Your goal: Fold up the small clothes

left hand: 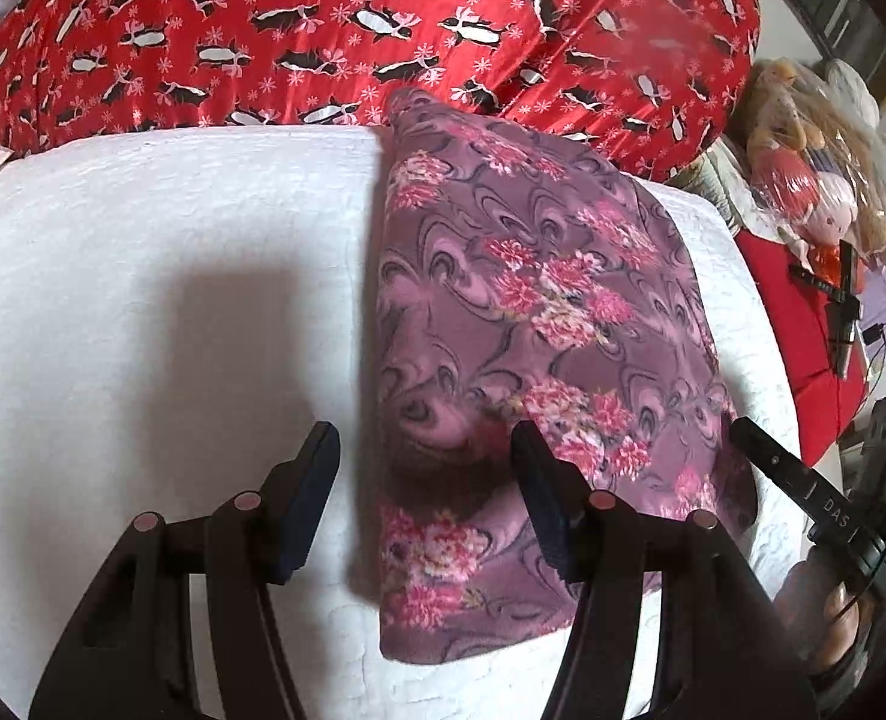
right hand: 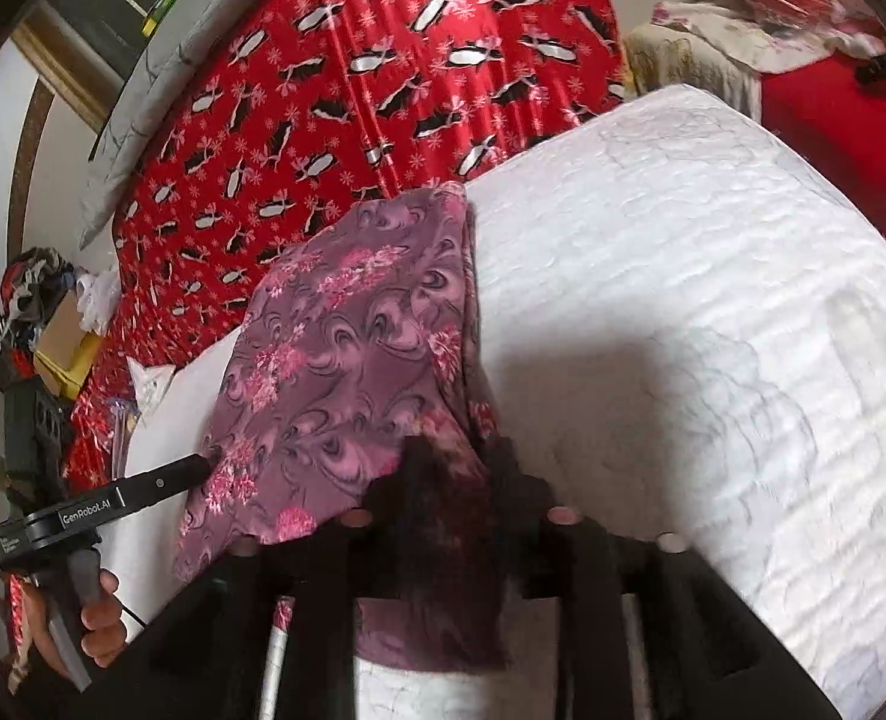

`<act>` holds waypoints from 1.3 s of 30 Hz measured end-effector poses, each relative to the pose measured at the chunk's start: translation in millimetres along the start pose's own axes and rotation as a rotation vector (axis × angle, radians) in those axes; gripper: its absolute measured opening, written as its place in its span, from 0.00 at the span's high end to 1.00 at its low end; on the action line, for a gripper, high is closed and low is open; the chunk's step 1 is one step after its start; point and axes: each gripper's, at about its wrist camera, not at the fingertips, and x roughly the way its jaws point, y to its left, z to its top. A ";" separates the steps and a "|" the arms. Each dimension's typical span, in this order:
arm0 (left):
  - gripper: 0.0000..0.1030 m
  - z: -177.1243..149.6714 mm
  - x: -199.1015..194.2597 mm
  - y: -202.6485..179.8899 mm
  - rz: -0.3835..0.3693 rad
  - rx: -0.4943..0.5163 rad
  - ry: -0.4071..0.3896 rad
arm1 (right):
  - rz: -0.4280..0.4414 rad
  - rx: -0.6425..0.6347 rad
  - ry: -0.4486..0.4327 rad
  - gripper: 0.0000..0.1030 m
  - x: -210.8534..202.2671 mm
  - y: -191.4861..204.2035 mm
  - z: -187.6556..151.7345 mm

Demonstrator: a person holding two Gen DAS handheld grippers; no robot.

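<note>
A purple cloth with pink flowers (left hand: 532, 276) lies folded in a long strip on a white quilted pad (left hand: 143, 300). My left gripper (left hand: 425, 456) hovers open over the strip's near left edge, with one pad above the cloth and one above the pad. At the cloth's right edge the other tool shows one of its fingers (left hand: 766, 468). In the right wrist view the cloth (right hand: 347, 348) runs away from my right gripper (right hand: 460, 456). Its dark jaws stand slightly apart with the cloth's near end lying between them, not pinched. One of the left tool's fingers (right hand: 194, 468) touches the cloth's left edge.
A red bedspread with a penguin print (left hand: 383, 30) covers the bed behind the pad. Dolls wrapped in plastic (left hand: 814, 180) lie at the right. A cardboard box and clutter (right hand: 65, 336) sit at the left. A hand (right hand: 101, 618) holds the left tool's handle.
</note>
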 end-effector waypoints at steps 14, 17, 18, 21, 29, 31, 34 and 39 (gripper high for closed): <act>0.30 -23.0 4.4 6.7 0.007 -0.010 0.049 | 0.039 -0.012 -0.006 0.94 -6.9 -3.7 -19.8; 0.29 -28.7 13.2 22.0 -0.056 -0.074 0.093 | 0.000 -0.023 0.053 0.93 8.3 -4.7 -25.3; 0.29 -28.1 14.0 27.5 -0.082 -0.097 0.099 | -0.004 -0.025 0.051 0.92 6.6 -2.1 -23.9; 0.29 -18.3 11.7 40.5 -0.144 -0.165 0.100 | -0.018 -0.031 0.012 0.87 -2.5 4.6 -9.0; 0.29 43.1 23.7 50.7 -0.228 -0.287 0.087 | 0.002 0.066 -0.083 0.53 19.7 13.9 65.1; 0.29 54.3 36.1 47.5 -0.231 -0.294 0.104 | -0.025 0.085 -0.065 0.53 39.7 15.6 81.2; 0.29 65.3 55.9 40.9 -0.237 -0.298 0.126 | -0.082 0.070 -0.017 0.55 72.2 18.3 97.1; 0.29 65.8 68.4 39.4 -0.203 -0.272 0.115 | -0.152 -0.019 0.007 0.95 98.4 21.1 98.5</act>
